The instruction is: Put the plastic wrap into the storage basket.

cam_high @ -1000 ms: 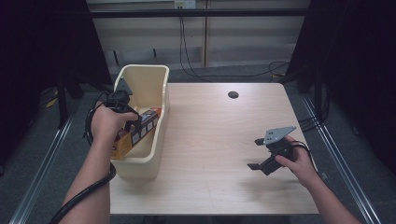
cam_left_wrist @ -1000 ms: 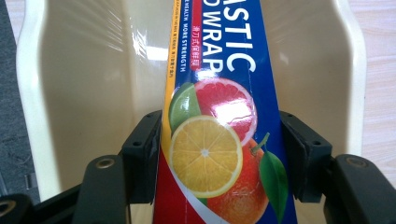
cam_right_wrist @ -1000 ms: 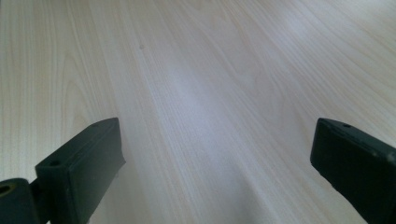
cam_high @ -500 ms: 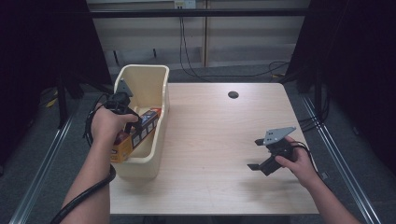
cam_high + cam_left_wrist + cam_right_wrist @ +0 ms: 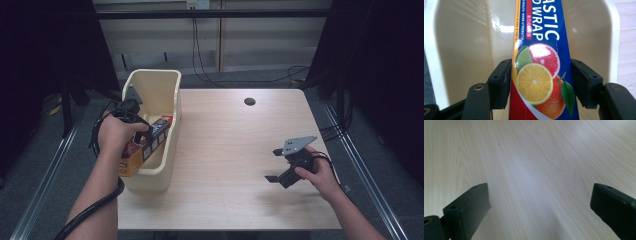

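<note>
Barely shifted since the earlier frame: left gripper point(image 5: 540, 82) inside the cream bin point(image 5: 167, 80), jaws just easing apart yet flanking the plastic wrap box point(image 5: 541, 62), seemingly to release it there. Right gripper point(image 5: 289, 165) parked wide open, empty, over the table point(image 5: 225, 145).

One box point(image 5: 541, 75) (one bin point(image 5: 167, 80))

The place looked like a recording lab or test studio rather than a home. A plain light-wood table point(image 5: 240, 150) stood alone on grey carpet, with black curtains point(image 5: 45, 60) hanging at both sides. Loose cables point(image 5: 200, 60) ran down a pale panelled wall behind, metal floor rails point(image 5: 45, 175) flanked the table, and a power outlet point(image 5: 198, 4) sat high on the wall.
</note>
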`<state>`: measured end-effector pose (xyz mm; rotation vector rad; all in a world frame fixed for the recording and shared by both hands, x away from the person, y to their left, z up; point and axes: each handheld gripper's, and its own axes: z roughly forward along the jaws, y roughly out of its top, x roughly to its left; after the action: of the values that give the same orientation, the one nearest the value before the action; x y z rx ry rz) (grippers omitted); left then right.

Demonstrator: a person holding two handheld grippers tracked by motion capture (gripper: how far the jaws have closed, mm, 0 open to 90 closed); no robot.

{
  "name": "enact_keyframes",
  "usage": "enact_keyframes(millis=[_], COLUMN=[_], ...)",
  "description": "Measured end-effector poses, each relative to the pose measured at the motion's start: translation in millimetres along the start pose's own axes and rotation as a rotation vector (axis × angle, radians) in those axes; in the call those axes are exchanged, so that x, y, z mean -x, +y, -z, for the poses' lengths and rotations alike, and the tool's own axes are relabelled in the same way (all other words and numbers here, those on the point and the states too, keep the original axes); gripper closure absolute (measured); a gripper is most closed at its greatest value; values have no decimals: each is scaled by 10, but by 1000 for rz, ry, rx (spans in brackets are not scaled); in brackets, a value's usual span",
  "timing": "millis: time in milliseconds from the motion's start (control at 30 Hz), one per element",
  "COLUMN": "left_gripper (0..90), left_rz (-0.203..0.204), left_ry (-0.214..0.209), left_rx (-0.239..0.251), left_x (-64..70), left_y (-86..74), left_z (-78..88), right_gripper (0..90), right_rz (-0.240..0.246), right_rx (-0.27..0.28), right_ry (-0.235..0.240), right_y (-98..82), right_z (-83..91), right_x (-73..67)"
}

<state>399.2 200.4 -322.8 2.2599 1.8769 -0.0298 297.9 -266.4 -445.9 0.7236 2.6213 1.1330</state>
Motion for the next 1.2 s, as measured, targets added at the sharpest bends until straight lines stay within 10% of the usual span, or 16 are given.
enact_keyframes(millis=[1200], left_gripper=[66], left_rz=[-40], left_ry=[-54], left_rx=[158], left_x=[91], left_y=[68], left_z=[227], right_gripper=[24], right_rz=[10], right_rx=[8], right_ry=[-8], right_y=[-4], right_z=[28], right_x=[-20])
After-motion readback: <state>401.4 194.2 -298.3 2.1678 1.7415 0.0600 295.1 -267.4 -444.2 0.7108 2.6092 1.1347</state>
